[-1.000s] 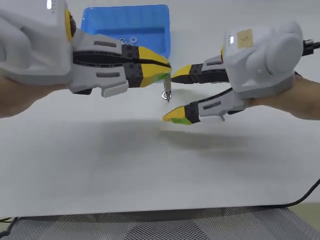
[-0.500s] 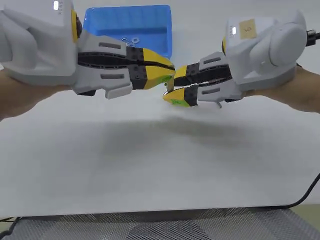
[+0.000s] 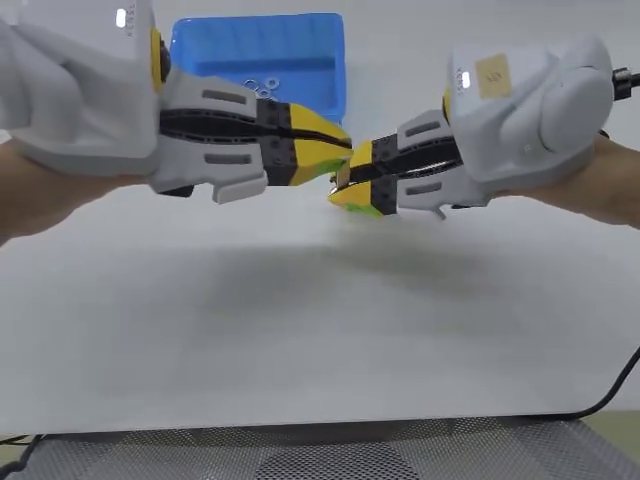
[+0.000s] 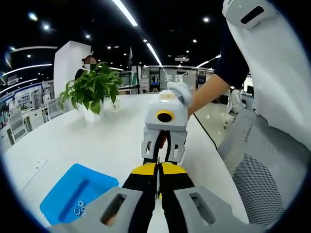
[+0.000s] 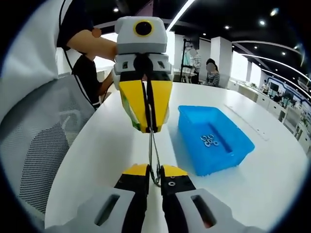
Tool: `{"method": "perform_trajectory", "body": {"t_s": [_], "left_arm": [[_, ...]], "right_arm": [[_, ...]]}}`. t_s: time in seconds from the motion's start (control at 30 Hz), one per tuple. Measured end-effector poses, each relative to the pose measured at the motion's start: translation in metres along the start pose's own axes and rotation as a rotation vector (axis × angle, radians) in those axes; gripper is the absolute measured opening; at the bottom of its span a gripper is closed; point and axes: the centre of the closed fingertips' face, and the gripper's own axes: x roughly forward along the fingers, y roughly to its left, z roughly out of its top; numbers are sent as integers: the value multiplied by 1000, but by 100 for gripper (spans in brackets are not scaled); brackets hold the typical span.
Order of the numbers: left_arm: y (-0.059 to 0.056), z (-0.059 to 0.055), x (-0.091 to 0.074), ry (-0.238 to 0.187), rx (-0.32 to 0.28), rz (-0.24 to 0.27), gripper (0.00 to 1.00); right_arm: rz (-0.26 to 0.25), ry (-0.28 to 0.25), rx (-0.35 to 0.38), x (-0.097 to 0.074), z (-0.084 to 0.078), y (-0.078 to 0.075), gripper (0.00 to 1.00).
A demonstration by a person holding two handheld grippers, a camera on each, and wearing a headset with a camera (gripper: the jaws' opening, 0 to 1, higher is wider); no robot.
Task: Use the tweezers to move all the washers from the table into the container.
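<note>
Above the white table (image 3: 300,330), your left gripper (image 3: 343,152) and right gripper (image 3: 340,192) sat tip to tip, both pressed together on the tweezers (image 5: 151,138). The washers (image 5: 209,141) lay in the blue container (image 5: 211,165) just behind, its front edge partly hidden by your left gripper.

We record the tweezers (image 5: 151,145) as thin bright metal, the washers (image 5: 209,141) metallic too. The container (image 5: 197,153) reads as smooth glossy plastic, the bench (image 3: 300,330) as matt and smooth.
</note>
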Motion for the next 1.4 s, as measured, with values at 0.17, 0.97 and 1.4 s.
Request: {"method": "perform_trajectory", "body": {"t_s": [0.17, 0.97, 1.4], "left_arm": [[-8, 8, 7, 6, -45, 7, 5], [9, -5, -21, -5, -113, 40, 23], [7, -6, -71, -20, -137, 180, 30]], "right_arm": [[-3, -2, 6, 0, 0, 1, 9], [1, -3, 24, 1, 13, 8, 9], [-23, -5, -17, -7, 57, -3, 9]]}}
